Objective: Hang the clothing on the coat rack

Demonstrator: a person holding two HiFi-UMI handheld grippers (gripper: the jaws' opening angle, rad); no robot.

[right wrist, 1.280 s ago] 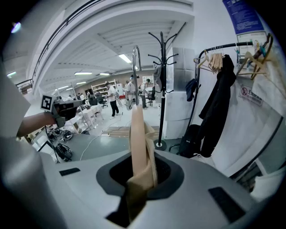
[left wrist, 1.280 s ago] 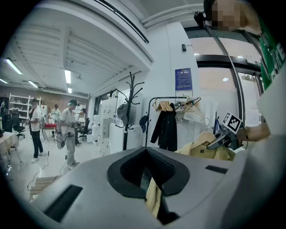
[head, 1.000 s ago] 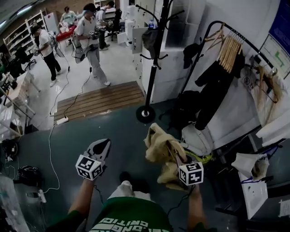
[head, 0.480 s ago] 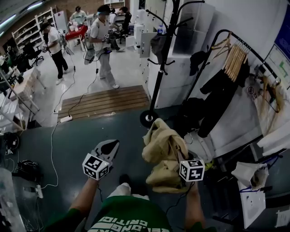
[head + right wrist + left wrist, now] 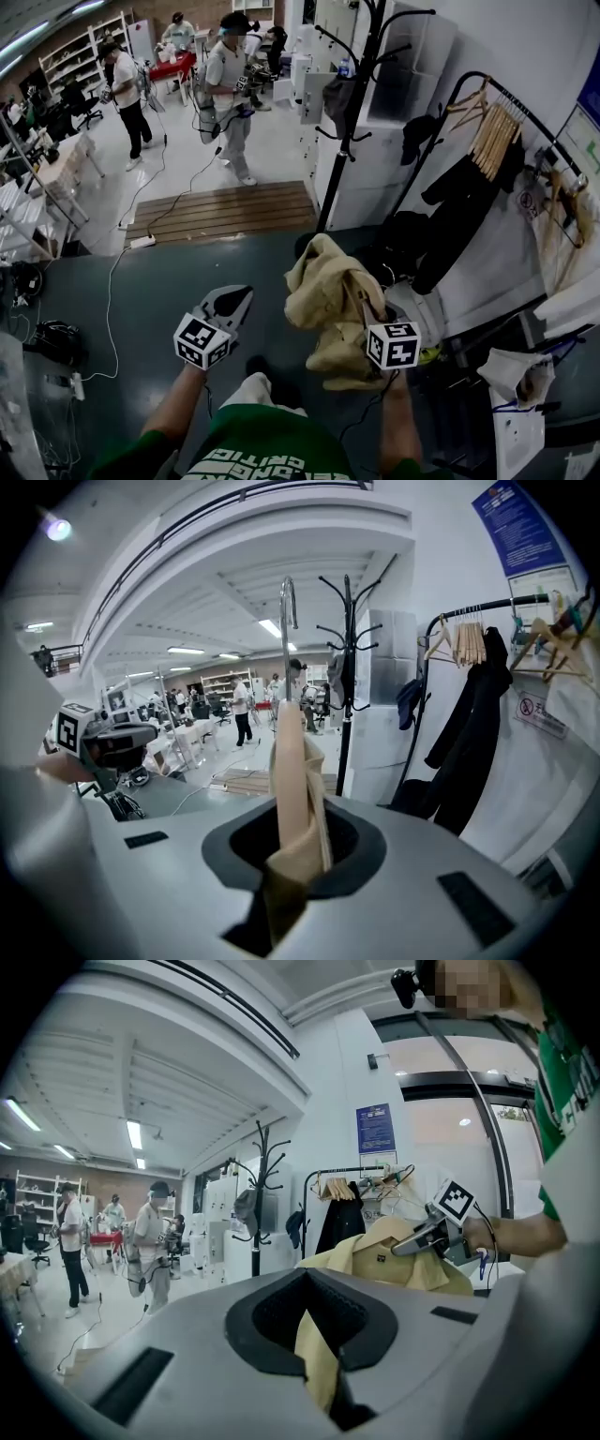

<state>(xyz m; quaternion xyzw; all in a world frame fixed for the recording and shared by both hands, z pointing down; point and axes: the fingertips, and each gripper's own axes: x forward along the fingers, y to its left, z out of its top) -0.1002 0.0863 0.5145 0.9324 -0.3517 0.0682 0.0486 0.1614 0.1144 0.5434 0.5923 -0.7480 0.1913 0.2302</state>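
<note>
A tan shirt [image 5: 328, 295] hangs bunched on a hanger, and my right gripper [image 5: 371, 317] is shut on it at the collar. In the right gripper view the fabric [image 5: 298, 799] fills the jaws and the hanger's metal hook [image 5: 285, 611] sticks straight up. The black coat rack [image 5: 361, 103] stands just beyond the shirt, which hides its base. Its hooked top also shows in the right gripper view [image 5: 347, 658]. My left gripper [image 5: 232, 300] hovers left of the shirt without touching it. Its jaws stand slightly apart and hold nothing.
A garment rail [image 5: 506, 94] at the right carries wooden hangers [image 5: 492, 127] and black clothes [image 5: 459, 206]. White cabinets [image 5: 370, 150] back the rack. A wooden platform [image 5: 225, 211] and a floor cable [image 5: 117, 272] lie ahead at the left. Several people [image 5: 230, 84] stand farther back.
The shirt and my right gripper have shifted left and toward the coat rack, now covering its base. The left gripper has kept its place beside them.
</note>
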